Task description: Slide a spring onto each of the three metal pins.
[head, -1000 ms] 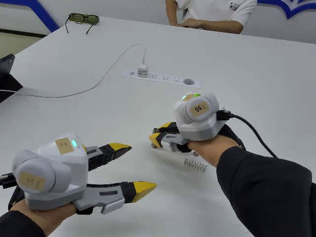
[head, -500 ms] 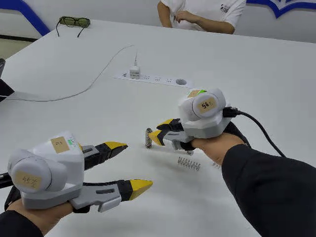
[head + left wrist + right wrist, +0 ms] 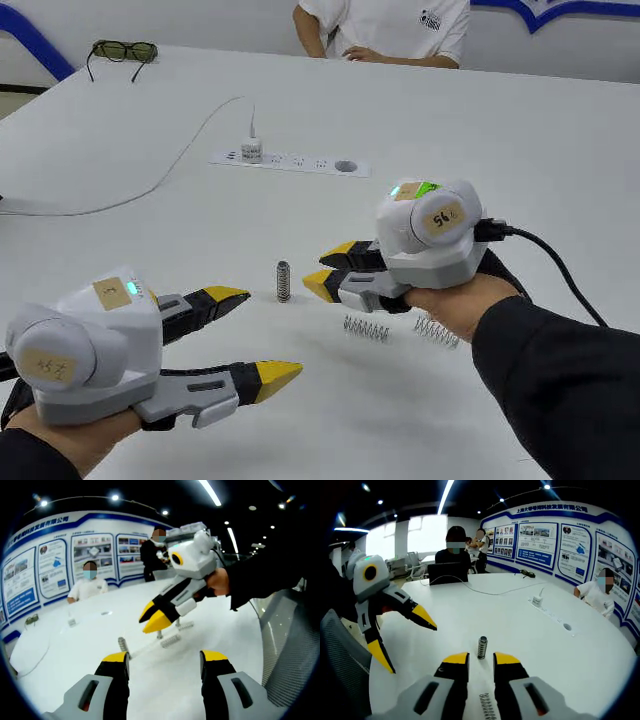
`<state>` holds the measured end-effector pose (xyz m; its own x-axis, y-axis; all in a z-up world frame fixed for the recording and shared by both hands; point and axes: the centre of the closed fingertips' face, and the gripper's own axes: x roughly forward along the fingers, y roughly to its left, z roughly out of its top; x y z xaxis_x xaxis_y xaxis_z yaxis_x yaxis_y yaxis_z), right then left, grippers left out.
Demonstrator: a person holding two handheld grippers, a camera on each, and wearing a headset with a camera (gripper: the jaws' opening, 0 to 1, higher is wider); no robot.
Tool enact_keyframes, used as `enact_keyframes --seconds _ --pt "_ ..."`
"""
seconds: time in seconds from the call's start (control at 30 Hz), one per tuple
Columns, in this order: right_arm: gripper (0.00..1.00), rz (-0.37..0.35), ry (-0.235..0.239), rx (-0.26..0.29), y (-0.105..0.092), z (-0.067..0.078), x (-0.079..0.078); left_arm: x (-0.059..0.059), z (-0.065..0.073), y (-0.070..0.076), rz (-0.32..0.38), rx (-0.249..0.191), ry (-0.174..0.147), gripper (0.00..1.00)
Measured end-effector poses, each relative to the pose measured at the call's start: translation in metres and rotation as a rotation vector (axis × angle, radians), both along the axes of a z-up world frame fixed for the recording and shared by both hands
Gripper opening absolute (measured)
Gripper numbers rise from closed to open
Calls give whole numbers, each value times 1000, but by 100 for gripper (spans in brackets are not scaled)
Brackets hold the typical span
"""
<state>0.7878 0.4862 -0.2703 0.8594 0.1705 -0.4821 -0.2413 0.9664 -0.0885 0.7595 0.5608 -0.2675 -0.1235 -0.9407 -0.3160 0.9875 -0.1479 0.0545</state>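
While one spring [image 3: 283, 281] stands upright mid-frame, likely pinned | loose springs [image 3: 366, 328] lie right of centre on counter [image 3: 520, 150] | right gripper [image 3: 322, 268] barely parted, left gripper [image 3: 262, 333] wide, both empty | next: grasp one loose spring

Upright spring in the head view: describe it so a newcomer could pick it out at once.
On the white table, look nearer than the power strip, to the right gripper. Just beyond its yellow-tipped jaws stands the upright spring. It alone stands on end; one loose spring and a second loose spring lie flat under that gripper.
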Motion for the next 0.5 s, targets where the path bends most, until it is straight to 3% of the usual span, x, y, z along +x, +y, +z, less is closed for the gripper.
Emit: enact_keyframes --seconds 0.27,0.5 --pt "20 -1 3 -12 -2 0 -24 -4 1 -4 -20 5 -7 58" --pt "20 -23 21 -19 -12 -9 -42 -8 4 -8 -39 6 -15 57"
